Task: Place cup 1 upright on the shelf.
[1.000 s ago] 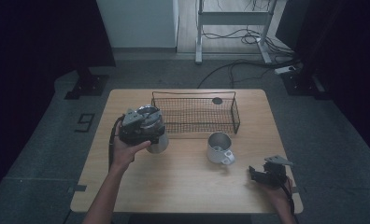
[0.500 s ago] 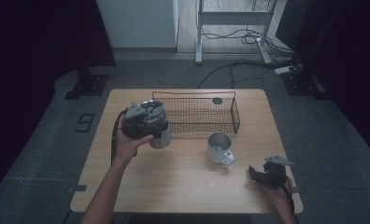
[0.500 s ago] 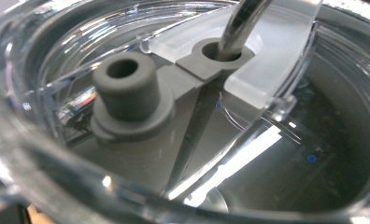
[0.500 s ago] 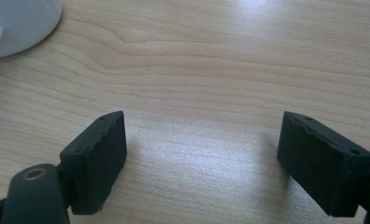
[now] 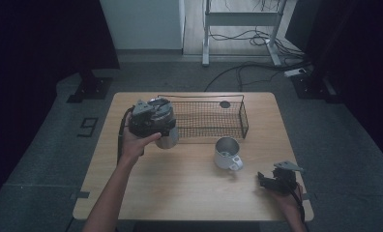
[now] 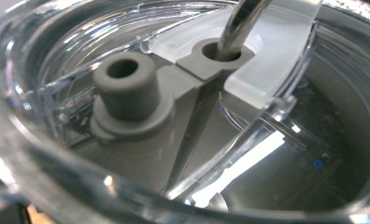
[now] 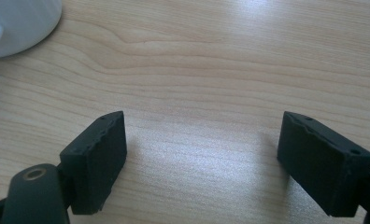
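The left hand-held gripper (image 5: pixel 153 121) grasps a clear lidded cup (image 5: pixel 167 139), carrying it beside the wire basket (image 5: pixel 206 118); lowering it inside looks next. The right hand-held gripper (image 5: pixel 276 180) rests released on the bench (image 5: pixel 189 188).

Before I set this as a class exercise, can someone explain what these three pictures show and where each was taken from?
A person works at a wooden table with a hand-held gripper in each hand. One picture looks down from above. The other two come from cameras riding on the grippers. The left hand-held gripper holds a clear lidded cup beside a wire basket; its camera looks closely at the cup's lid. The right hand-held gripper rests open and empty near the table's edge. A white mug stands in between.
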The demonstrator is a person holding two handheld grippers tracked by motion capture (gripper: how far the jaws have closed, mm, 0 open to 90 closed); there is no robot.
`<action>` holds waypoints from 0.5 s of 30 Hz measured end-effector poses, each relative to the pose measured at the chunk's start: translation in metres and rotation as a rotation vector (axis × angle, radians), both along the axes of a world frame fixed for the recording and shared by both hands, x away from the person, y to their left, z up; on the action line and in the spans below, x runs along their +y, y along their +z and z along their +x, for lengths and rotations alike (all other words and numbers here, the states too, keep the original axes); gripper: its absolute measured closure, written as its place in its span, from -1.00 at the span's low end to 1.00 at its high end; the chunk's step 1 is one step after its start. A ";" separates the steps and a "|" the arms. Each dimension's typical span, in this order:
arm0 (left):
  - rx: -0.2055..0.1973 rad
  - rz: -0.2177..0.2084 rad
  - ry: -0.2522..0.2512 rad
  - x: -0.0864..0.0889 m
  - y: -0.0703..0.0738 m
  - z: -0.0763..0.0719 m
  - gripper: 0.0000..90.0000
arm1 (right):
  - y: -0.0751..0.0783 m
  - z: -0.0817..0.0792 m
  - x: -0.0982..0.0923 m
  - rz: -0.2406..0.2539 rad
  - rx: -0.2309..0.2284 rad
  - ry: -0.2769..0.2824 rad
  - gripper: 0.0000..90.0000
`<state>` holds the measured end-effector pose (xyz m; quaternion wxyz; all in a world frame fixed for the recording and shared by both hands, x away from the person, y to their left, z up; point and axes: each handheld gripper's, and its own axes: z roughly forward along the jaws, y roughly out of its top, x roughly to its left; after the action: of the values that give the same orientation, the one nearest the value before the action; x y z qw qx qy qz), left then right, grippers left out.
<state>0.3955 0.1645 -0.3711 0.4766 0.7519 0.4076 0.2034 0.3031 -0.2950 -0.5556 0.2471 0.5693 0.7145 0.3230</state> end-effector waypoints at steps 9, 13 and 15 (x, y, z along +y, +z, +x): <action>0.000 0.008 0.004 -0.004 0.003 0.008 -0.91 | 0.000 0.000 0.000 0.000 -0.001 0.000 -0.65; 0.001 0.005 0.004 -0.004 0.005 0.009 -0.91 | 0.000 0.000 0.000 0.000 -0.001 0.000 -0.65; 0.000 0.008 0.008 -0.005 0.006 0.011 -0.91 | 0.000 0.000 0.000 0.000 -0.001 0.000 -0.65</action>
<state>0.4068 0.1595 -0.3651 0.4728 0.7521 0.4099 0.2069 0.3031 -0.2951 -0.5556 0.2475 0.5692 0.7144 0.3231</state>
